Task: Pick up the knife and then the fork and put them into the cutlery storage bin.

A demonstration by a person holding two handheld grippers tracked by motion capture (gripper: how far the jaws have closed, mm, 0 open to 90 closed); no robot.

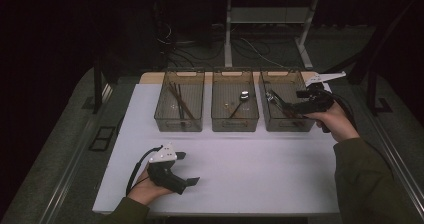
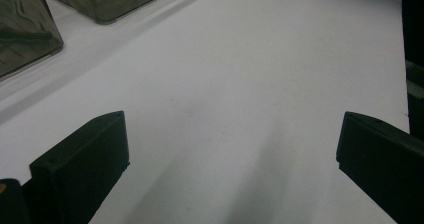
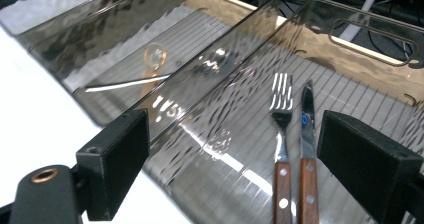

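Claw jaws on my right hand (image 1: 272, 98) stand wide apart with nothing between the pads, poised above the right bin (image 3: 350, 49) of the three smoky plastic ones at the far side of the tabletop (image 1: 240, 164). Looking along those jaws, I see the fork (image 3: 281, 134) and the knife (image 3: 306, 139) lying flat on the ribbed floor of that bin, side by side and nearly touching, wooden handles toward me and tines and blade pointing away. Their long axes run almost straight along my line of sight, so the gap of my claw straddles both of them from above; neither is gripped.

From the high view my right forearm reaches forward over the right edge of the tabletop, wrist held level, the claw angled leftward and down over the bin's near wall. Whatever comes next in this bin belongs to that hand, being far nearer.

Left claw (image 1: 187, 168) rests low near the front left of the tabletop, well apart from the bins, its jaws also spread open over bare white surface, holding nothing. The middle bin (image 1: 235, 106) holds a spoon (image 1: 239, 104), the left bin (image 1: 179, 106) dark chopsticks (image 1: 180, 101).
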